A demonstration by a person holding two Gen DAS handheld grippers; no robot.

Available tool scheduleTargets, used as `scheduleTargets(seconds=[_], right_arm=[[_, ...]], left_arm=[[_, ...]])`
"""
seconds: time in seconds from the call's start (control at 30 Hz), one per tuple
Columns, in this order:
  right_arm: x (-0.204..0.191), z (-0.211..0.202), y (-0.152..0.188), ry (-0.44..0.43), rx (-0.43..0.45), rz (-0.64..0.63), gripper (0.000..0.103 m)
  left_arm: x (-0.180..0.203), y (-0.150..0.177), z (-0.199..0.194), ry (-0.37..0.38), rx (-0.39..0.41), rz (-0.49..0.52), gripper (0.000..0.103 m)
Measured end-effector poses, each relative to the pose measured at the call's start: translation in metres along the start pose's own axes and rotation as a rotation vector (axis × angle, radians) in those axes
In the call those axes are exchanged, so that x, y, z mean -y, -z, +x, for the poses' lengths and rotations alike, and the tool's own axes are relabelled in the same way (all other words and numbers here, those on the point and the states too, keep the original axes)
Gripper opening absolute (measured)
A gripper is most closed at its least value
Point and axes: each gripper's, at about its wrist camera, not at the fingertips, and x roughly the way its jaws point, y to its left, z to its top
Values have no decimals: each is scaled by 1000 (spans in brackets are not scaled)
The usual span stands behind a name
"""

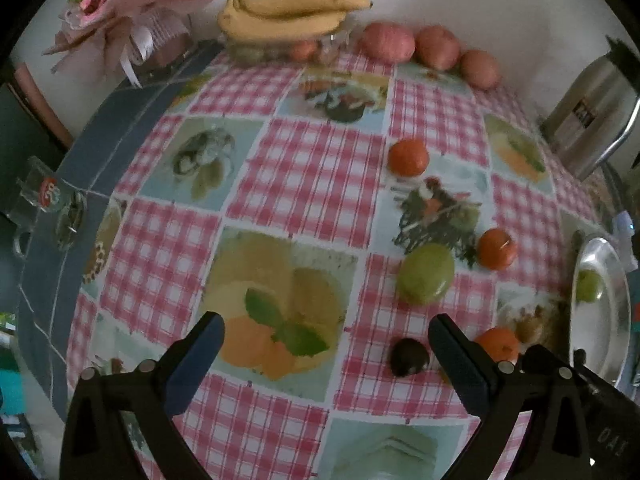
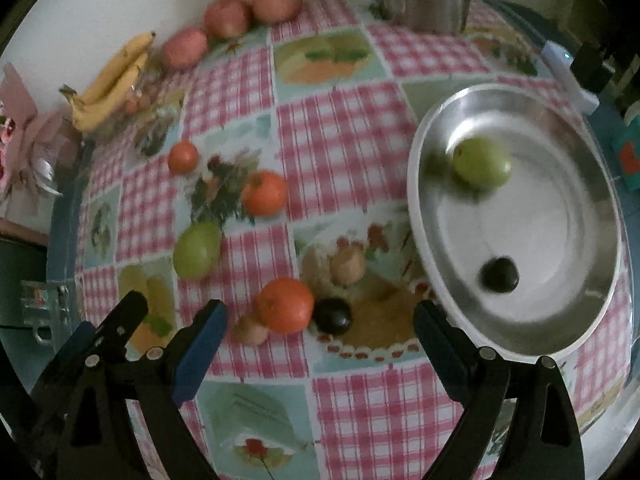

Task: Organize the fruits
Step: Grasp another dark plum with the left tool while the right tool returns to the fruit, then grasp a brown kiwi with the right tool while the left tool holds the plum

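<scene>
Checked bench [image 2: 360, 128]: my right tongs [image 2: 320, 332] and left tongs [image 1: 326, 344] gape wide, empty. Steel bowl [image 2: 432, 240], at three o'clock, holds green fruit [image 2: 482, 162] and dark plum [image 2: 500, 274].

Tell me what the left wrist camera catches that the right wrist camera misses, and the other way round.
Only the left view: a glass mug at the table's left edge, and the bananas shown in full on their bowl.

Only the right view: the inside of the metal plate, holding a green fruit and a dark plum. The left view sees only a sliver of that plate.

Both: the checked tablecloth, three red apples, three oranges, a green fruit and a dark plum on the cloth, the steel jug, and the pink bouquet. Each view shows its own tongs open and empty.
</scene>
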Motion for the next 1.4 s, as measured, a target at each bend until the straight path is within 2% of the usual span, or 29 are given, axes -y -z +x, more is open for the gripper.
scheduleTargets(seconds=[0.17, 0.3, 0.43, 0.7, 0.73, 0.8, 0.87, 1.03, 1.4], right_arm=[[7, 9, 3, 18, -42, 27, 94], [14, 9, 2, 47, -36, 47, 94], [24, 8, 1, 63, -29, 70, 94], [34, 6, 0, 58, -24, 94, 94], [34, 5, 0, 57, -24, 94, 94], [35, 5, 0, 53, -27, 95, 94], [33, 7, 1, 52, -28, 97, 94], [35, 6, 1, 50, -28, 106, 94], [32, 3, 2, 52, -11, 88, 94]], left_arm=[[-2, 2, 11, 38, -53, -41, 103], [3, 4, 19, 55, -97, -51, 101], [12, 6, 26, 77, -130, -39, 85], [29, 10, 42, 151, -198, -30, 66], [31, 10, 44, 154, -203, -27, 61], [35, 12, 44, 142, -197, -19, 55], [35, 12, 44, 168, -199, -33, 46], [39, 12, 44, 195, -206, -44, 30], [34, 11, 35, 208, -175, -85, 29]])
